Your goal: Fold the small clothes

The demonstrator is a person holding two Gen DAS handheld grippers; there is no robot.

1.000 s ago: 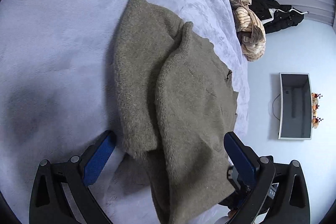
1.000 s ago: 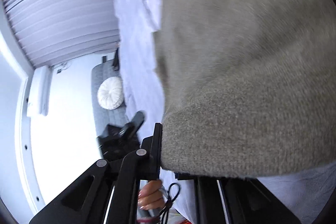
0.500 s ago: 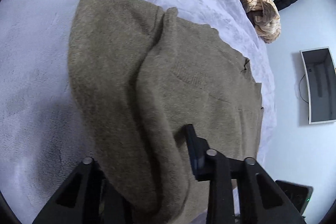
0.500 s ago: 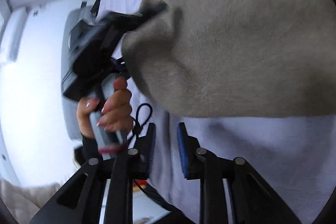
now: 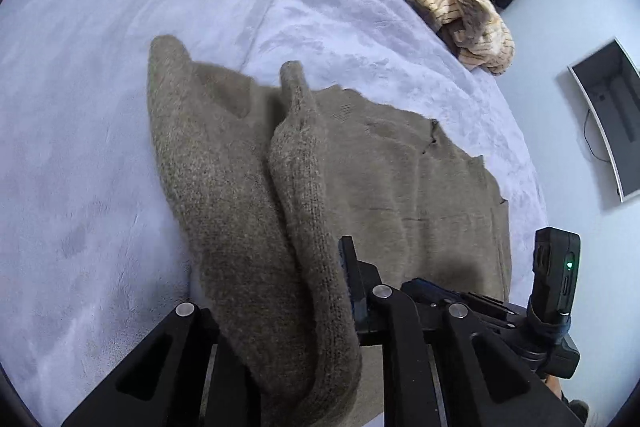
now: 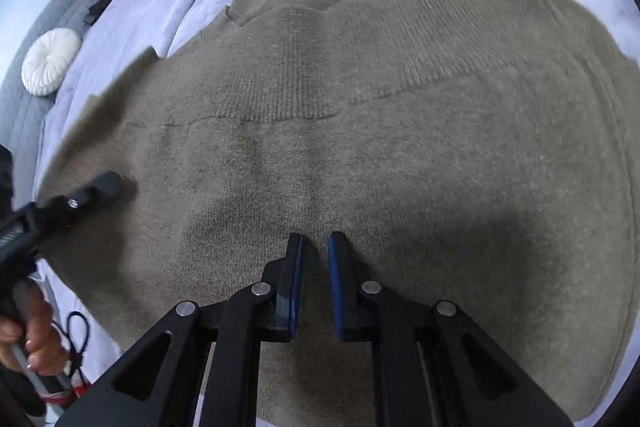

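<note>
My left gripper (image 5: 304, 307) closes, pinching a sweater (image 5: 360, 167) fold; my right gripper (image 6: 314, 267) closes above it, pads apart.

I can't read any text, label, brand or number in either wrist view. The small black device (image 5: 556, 267) beside my left gripper shows only a green light, and any marking on it is perhaps too small to read.

Both tools are showing matte black angular linkage arms with triangular cut-outs and silver pivot screws. Right tool (image 6: 314, 247): blue pads lining the inner fingers (image 6: 335, 283). Left tool (image 5: 280, 267): a small black unit beside it is glowing green; a black looped cable is trailing by the hand (image 6: 30, 339).
</note>
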